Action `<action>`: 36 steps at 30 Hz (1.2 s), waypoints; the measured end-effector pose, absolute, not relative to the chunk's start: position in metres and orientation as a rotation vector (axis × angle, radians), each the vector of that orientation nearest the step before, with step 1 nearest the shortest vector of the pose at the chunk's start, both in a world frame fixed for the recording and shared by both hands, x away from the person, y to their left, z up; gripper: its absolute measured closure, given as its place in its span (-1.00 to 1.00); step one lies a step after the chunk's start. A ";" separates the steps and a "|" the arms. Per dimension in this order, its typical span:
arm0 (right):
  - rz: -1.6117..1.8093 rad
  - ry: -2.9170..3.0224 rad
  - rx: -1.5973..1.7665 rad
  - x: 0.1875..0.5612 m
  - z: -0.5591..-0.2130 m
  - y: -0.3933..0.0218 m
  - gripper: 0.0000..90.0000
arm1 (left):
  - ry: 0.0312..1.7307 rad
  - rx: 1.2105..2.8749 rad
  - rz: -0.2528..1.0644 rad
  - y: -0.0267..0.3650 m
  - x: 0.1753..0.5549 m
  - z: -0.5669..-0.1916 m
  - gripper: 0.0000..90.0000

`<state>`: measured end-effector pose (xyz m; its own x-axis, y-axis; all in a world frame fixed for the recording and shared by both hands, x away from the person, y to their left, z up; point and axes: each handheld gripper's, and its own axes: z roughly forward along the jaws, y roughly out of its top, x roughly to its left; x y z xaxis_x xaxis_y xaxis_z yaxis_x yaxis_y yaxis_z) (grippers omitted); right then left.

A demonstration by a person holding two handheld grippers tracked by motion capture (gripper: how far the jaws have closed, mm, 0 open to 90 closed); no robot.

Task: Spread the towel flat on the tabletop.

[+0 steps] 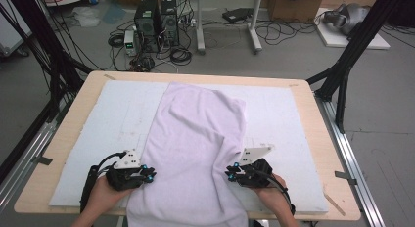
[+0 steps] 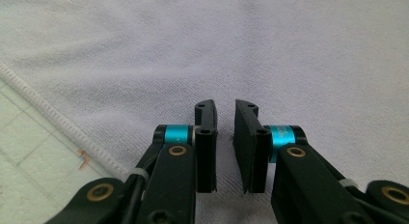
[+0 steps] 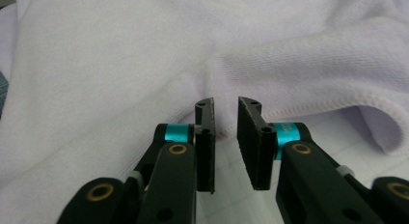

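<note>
Lavender towel (image 1: 195, 153) spread on counter (image 1: 303, 97), near end over front edge. L claw (image 2: 224, 119) & R claw (image 3: 225, 115) at towel's side edges, both slightly apart, pinching nothing.

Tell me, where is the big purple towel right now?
In the high view the towel lies down the middle of the white mat on the table, its near end hanging over the front edge, between the left gripper and the right gripper.

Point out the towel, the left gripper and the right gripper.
towel (image 1: 195, 134): high view, middle of the cloth.
left gripper (image 2: 224, 137): left gripper view, midway between its fingertips.
right gripper (image 3: 225, 137): right gripper view, midway between its fingertips.
</note>
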<state>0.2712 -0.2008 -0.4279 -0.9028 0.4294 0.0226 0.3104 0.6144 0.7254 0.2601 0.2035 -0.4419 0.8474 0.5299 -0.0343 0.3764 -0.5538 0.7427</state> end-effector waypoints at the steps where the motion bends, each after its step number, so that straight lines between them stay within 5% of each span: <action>1: 1.163 2.682 0.608 0.271 -0.429 -0.199 0.68 | 0.658 2.220 0.246 0.203 0.260 -0.442 0.74; 5: 1.071 2.726 0.587 0.277 -0.438 -0.187 0.67 | 0.660 2.218 0.244 0.204 0.260 -0.442 0.73; 7: 1.108 2.749 0.599 0.279 -0.440 -0.189 0.87 | 0.662 2.217 0.246 0.204 0.260 -0.442 0.72; 10: 1.088 2.772 0.566 0.277 -0.437 -0.193 0.91 | 0.662 2.214 0.245 0.204 0.260 -0.442 0.72; 20: 1.043 2.715 0.668 0.256 -0.413 -0.252 0.91 | 0.658 2.209 0.249 0.207 0.258 -0.443 0.70; 29: 1.176 2.703 0.609 0.245 -0.410 -0.246 0.49 | 0.641 2.236 0.261 0.210 0.253 -0.442 0.31; 31: 1.178 2.730 0.568 0.243 -0.419 -0.235 0.41 | 0.633 2.234 0.263 0.211 0.253 -0.442 0.35; 33: 1.130 2.763 0.551 0.242 -0.428 -0.225 0.42 | 0.630 2.231 0.254 0.212 0.253 -0.442 0.61; 36: 1.113 2.782 0.548 0.243 -0.439 -0.216 0.63 | 0.609 2.245 0.293 0.212 0.248 -0.441 0.95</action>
